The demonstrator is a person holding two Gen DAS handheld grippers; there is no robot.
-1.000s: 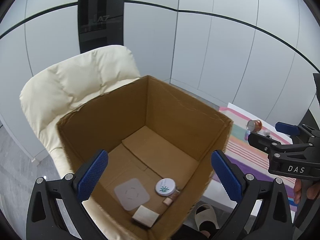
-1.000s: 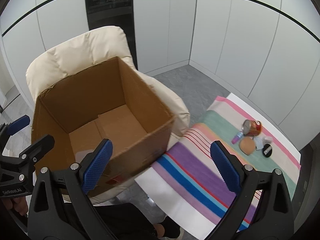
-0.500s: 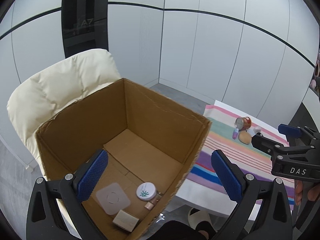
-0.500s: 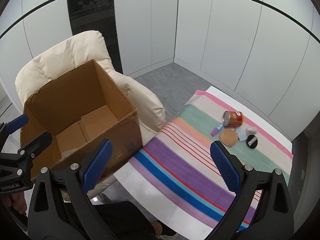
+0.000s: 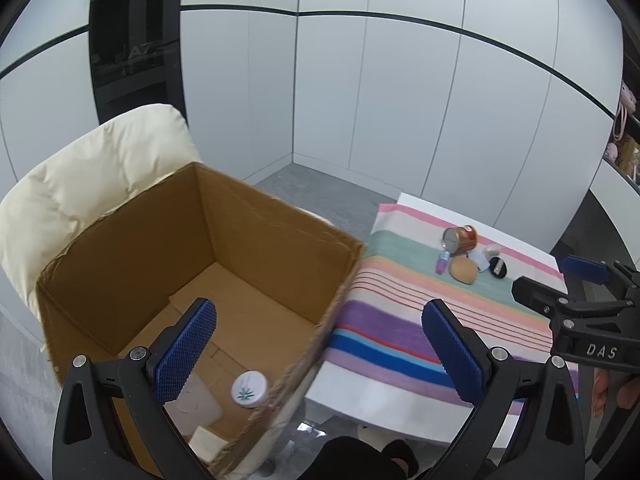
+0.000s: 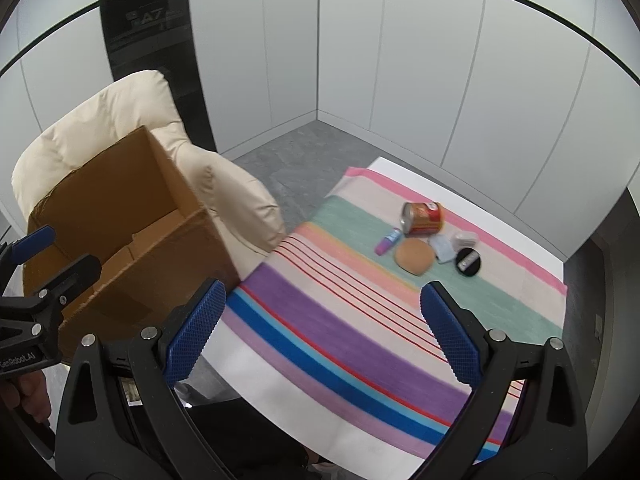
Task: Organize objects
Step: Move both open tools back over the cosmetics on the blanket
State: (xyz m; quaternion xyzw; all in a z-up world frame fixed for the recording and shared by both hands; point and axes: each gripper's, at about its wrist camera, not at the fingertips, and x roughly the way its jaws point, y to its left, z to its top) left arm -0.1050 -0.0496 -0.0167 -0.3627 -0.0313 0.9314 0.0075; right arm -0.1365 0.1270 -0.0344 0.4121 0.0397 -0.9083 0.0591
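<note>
Orange-red metal can [image 6: 422, 218] on its side at far end of striped multicolour cloth [image 6: 340, 320], long axis running left-right, silver end facing left. Just near of it, small cluster: purple-and-blue tube [image 6: 387, 241] lying diagonal, cap end toward can; round tan bun-shaped object [image 6: 415, 257]; pale blue packet [image 6: 442, 249]; small white case [image 6: 465, 237]; black round compact [image 6: 468, 262], rightmost. Items touching or nearly so; exact contacts hard to tell.

Near and middle of cloth bare, plenty of room for approach. White table [image 6: 256, 364] edge showing past cloth at near side.

Left of table, open brown cardboard box [image 5: 192, 276] sitting on cream padded chair [image 5: 100, 168]; box's right wall close to table edge w/ narrow gap.

Left wrist view looks into box: round white lid w/ green leaf print [image 5: 248, 389], flat white square pad [image 5: 200, 400], pale block [image 5: 206, 440] on floor at near right corner. Right wrist view shows only bare box floor, but gives clearer look at cluster.

Left gripper [image 5: 320, 350] spread wide, nothing between blue pads, over box's near right rim. Right gripper [image 6: 322, 330] likewise wide, nothing held, above near part of cloth.
</note>
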